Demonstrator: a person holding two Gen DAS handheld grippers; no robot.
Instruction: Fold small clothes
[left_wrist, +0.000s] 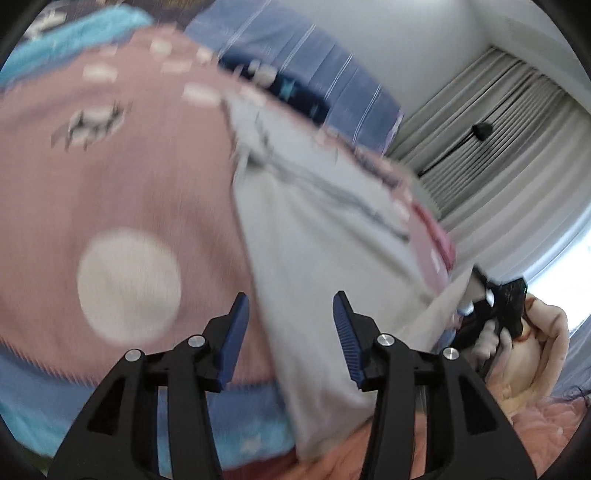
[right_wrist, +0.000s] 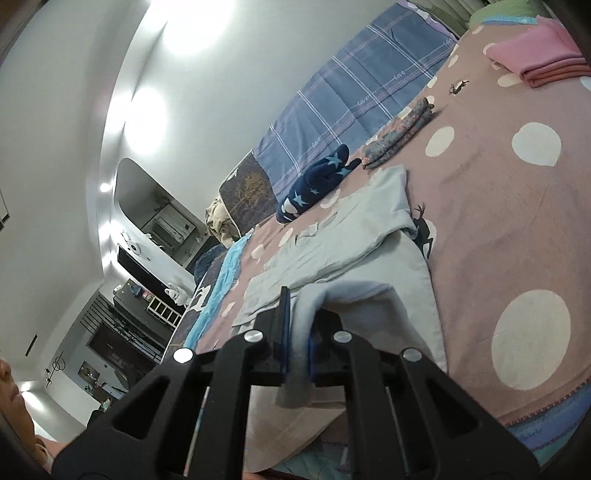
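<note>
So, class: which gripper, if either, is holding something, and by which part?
The right gripper is shut on the light grey garment, pinching a folded edge nearest the camera. The left gripper is open, holding nothing.

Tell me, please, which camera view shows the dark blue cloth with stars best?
The right wrist view: the dark blue cloth with stars lies sharp and whole near the bed's far edge. The left wrist view shows only a blurred dark strip of it behind the pale garment.

The left wrist view is heavily motion-blurred: the pink bedspread (left_wrist: 110, 177) and the pale grey garment (left_wrist: 317, 258) smear into streaks. Daylight enters past the curtains (left_wrist: 509, 147) at right. The right wrist view is sharp, with ceiling glare (right_wrist: 195, 22) blown white. Both bend strongly toward dark rims.
</note>
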